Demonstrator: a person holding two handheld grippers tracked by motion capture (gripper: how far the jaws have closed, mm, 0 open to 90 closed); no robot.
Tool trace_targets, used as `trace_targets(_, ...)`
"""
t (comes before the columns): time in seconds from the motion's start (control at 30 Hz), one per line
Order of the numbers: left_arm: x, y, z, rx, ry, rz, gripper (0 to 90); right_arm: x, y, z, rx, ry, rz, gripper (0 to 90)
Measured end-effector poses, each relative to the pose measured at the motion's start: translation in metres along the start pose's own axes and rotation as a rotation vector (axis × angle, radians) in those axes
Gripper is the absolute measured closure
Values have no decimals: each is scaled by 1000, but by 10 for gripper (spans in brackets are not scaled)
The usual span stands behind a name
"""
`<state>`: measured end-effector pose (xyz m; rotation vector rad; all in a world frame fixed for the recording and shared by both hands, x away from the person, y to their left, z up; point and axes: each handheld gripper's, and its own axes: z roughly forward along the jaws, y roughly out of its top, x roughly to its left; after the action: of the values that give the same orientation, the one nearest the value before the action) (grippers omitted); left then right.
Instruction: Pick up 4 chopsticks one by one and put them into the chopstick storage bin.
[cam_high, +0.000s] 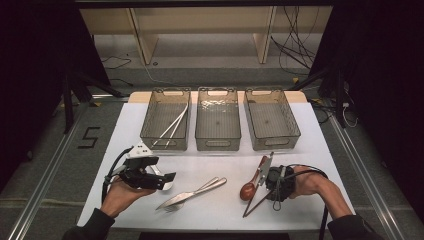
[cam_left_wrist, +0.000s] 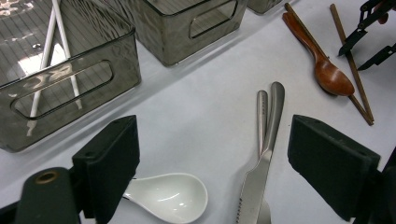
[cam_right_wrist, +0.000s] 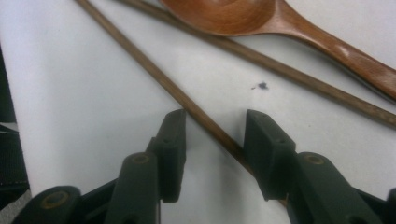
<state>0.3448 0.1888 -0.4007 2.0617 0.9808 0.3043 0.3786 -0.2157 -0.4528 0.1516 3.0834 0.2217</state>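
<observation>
Near the surface's front right corner, the right tool (cam_right_wrist: 212, 140) stands spread astride a brown chopstick (cam_right_wrist: 154, 77), unpinched. The left tool (cam_left_wrist: 212, 168) stands spread above a white spoon (cam_left_wrist: 168, 198).

Wooden spoon (cam_right_wrist: 280, 28): bowl top and handle end cut off by frame edges. Chopstick (cam_right_wrist: 187, 100): lower end hidden between the jaws beside the spoon; contact with pads apparently absent, unclear.

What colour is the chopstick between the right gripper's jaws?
Brown, like wood. The chopstick shows best in the right gripper view.
</observation>
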Motion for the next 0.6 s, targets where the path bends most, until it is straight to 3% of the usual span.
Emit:
trace_targets(0.1,0,0,0,0,0,0,163,2,0,0,7,-4,-26,651)
trace_targets(0.27,0,0,0,0,-2,-1,163,7,2,-1,30,2,-19,696)
trace_targets(0.3,0,0,0,1,-2,0,162,6,1,0,18,-3,-43,704)
trace_targets(0.33,0,0,0,2,-3,0,163,8,1,-1,34,1,-24,712)
trace_targets(0.37,0,0,0,3,-4,-1,163,8,1,-1,24,-3,-50,720)
trace_targets(0.6,1,0,0,4,-4,-2,163,13,1,-1,39,-12,-86,769)
